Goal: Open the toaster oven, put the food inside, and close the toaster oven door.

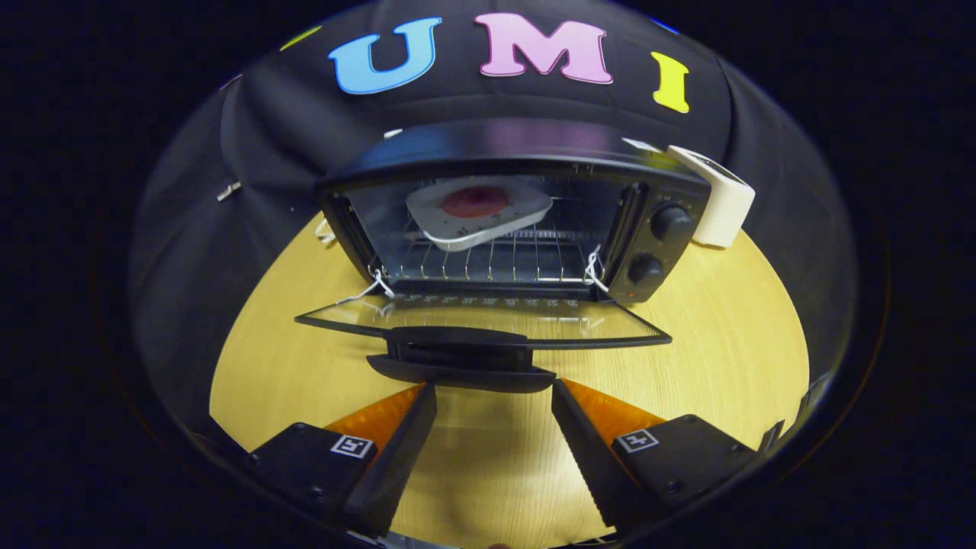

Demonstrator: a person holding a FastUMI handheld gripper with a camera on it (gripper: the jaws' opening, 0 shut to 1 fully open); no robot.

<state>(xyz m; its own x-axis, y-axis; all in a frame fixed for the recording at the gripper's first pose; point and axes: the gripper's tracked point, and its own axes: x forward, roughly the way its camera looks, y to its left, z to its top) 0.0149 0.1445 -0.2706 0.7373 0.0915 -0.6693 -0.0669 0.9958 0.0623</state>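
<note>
My tongs (494, 393) were released and empty, just near of the door handle (461, 364). The food plate (479, 210) sat inside the toaster oven (526, 221) on the rack. The glass door (488, 320) (stiff, hinged, probably light) I would lift by its handle.

- Backdrop: black cloth wall (252, 145) draped behind and around both sides, creased in soft folds, faint sheen on the upper part.
- Surface: round pale wooden table (732, 343), light yellow, fine straight grain running across; cloth meets it along its far curved edge.
- Small white box-like object (720, 200) at the table's back, standing upright against the cloth (what it is, cannot tell).
- Small pale clip or tag (228, 191) fixed on the cloth.
- Light: even, from above; soft shadow on the tabletop, glare muted.
</note>
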